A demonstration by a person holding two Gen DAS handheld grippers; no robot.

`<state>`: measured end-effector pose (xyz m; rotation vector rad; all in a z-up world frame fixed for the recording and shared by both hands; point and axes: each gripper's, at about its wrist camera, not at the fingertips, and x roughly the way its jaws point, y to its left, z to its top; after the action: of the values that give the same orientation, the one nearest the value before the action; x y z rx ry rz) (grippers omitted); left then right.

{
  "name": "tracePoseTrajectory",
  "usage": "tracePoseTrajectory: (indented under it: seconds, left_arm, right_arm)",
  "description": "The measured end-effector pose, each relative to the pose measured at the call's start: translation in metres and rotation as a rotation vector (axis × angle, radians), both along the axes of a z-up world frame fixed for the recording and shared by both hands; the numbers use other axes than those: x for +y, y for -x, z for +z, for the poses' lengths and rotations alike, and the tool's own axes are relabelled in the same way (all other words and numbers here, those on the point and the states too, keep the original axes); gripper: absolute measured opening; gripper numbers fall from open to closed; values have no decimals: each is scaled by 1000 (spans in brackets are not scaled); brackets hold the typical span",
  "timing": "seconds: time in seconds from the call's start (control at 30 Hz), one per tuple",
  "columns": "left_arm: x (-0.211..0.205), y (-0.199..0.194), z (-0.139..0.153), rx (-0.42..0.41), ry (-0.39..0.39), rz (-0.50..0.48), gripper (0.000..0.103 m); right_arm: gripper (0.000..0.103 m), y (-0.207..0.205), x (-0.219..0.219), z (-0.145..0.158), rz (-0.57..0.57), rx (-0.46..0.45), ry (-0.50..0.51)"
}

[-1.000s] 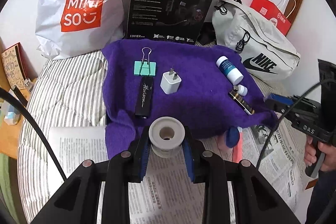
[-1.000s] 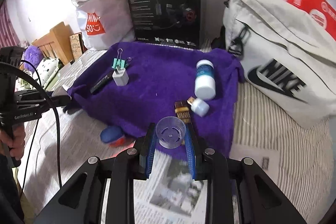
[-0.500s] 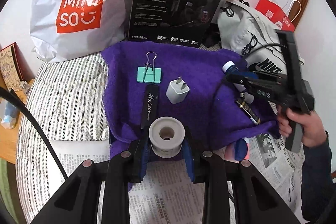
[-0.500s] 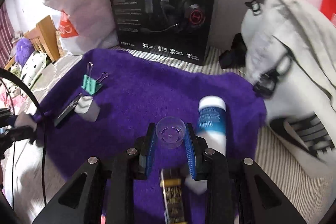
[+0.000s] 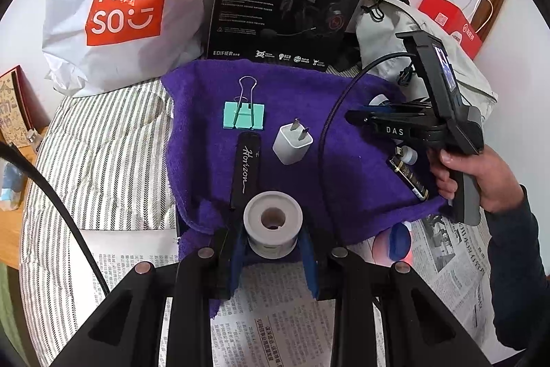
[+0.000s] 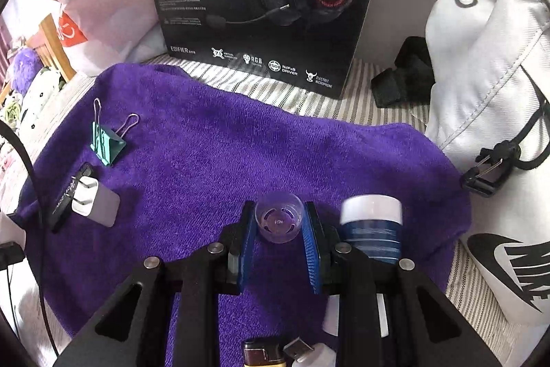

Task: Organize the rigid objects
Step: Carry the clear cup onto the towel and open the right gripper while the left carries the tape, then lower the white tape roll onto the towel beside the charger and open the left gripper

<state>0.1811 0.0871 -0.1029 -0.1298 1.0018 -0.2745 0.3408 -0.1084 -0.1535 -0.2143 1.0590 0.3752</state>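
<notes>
— Where does the white spool [image 5: 272, 222] sit?
— Clamped in the left gripper [image 5: 272, 258], above the purple towel [image 5: 206, 98] edge.
— And the right gripper [image 6: 279, 258]?
— It pinches a clear cap [image 6: 279, 222], just beside the blue-labelled bottle [image 6: 373, 229].

You are looking at a purple towel [image 5: 343, 167] bearing a teal binder clip [image 5: 244, 116] and white charger [image 5: 292, 145], lying over grey-and-white striped bedding [image 5: 103, 143].

Left gripper [image 5: 273, 258] clamping white spool [image 5: 272, 222] at purple towel's [image 5: 343, 195] near edge, binder clip [image 5: 244, 119], charger [image 5: 292, 147] mid-towel, right gripper [image 5: 357, 117] over far-right corner.
</notes>
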Motion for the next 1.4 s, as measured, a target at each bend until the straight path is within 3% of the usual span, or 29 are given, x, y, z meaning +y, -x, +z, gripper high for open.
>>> tracePoseTrajectory:
  seconds: [0.1,0.17,0.23,0.5,0.67,0.83,1.0,1.2,1.4]
  left_arm:
    - [0,0,0,5,-4,0,28]
    - [0,0,0,8,-5,0,28]
    - [-1,0,0,11,-7,0,28]
    - [-3,2,5,6,0,3,28]
    - [-8,-4,5,15,-2,1,28]
    - [-15,-15,-3,26,-1,5,28]
    - [-22,-32,-7,25,-15,-1,28]
    - [-36,-47,-19,27,-75,-6,28]
    - [-46,-55,-33,37,-127,-21,28]
  right_arm:
    - [31,1,0,0,4,4,13]
    - [49,3,0,1,9,4,32]
    - [54,8,-1,5,20,-9,30]
    - [54,53,-22,36,8,-39,6]
    - [54,100,-49,54,-10,-53,-69]
    - [54,142,-58,63,-17,-88,-43]
    - [54,160,-64,63,-30,-82,-37]
    - [54,167,-76,57,-93,-43,-110]
    - [54,173,-84,54,-119,-31,-118]
